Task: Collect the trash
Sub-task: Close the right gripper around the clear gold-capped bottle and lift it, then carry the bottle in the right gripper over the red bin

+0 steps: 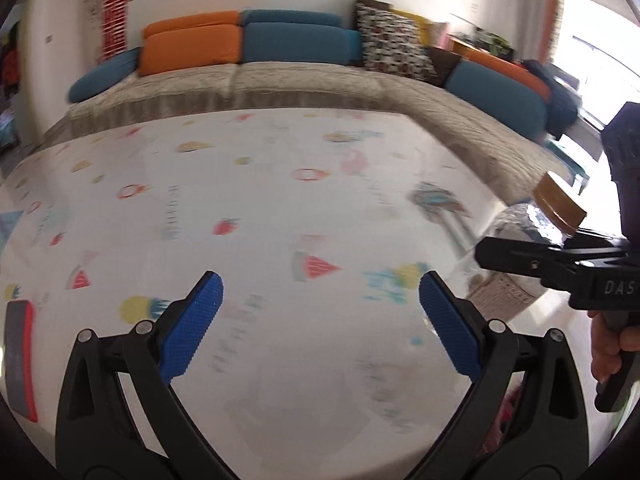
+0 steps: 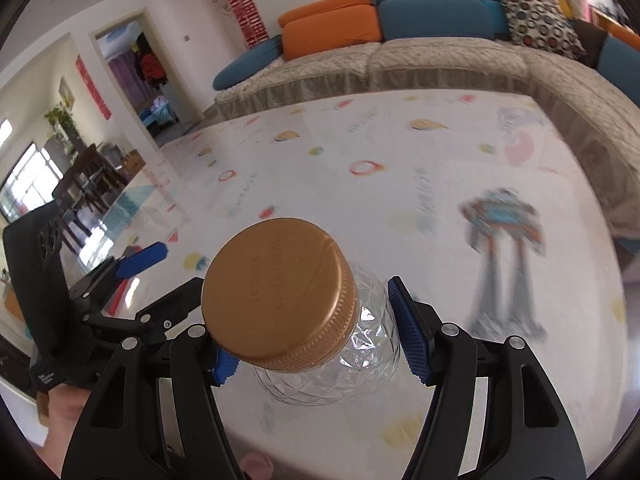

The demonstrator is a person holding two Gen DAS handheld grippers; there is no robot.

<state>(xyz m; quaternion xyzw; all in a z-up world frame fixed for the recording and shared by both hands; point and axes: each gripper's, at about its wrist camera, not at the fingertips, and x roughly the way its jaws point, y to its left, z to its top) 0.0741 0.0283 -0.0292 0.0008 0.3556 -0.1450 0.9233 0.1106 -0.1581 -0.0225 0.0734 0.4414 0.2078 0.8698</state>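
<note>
A clear faceted plastic jar (image 2: 368, 344) with a gold screw lid (image 2: 280, 292) hangs above the patterned play mat (image 2: 360, 140). My right gripper (image 2: 316, 348) is shut on it, with the right blue pad against the jar's side and the left pad half hidden under the lid. In the left wrist view the same jar (image 1: 528, 224) shows at the right edge, above a black finger (image 1: 516, 254) of the right gripper. My left gripper (image 1: 320, 320) is open over the mat, with nothing between its blue pads. One of its blue fingers (image 2: 142, 258) shows at the left of the right wrist view.
A blurred toy robot (image 2: 504, 240) lies on the mat to the right. A grey sofa (image 1: 280, 84) with orange and blue cushions runs along the far and right sides. A red-edged flat object (image 1: 20, 360) lies at the left. A doorway and dark dining chairs (image 2: 88, 184) are far left.
</note>
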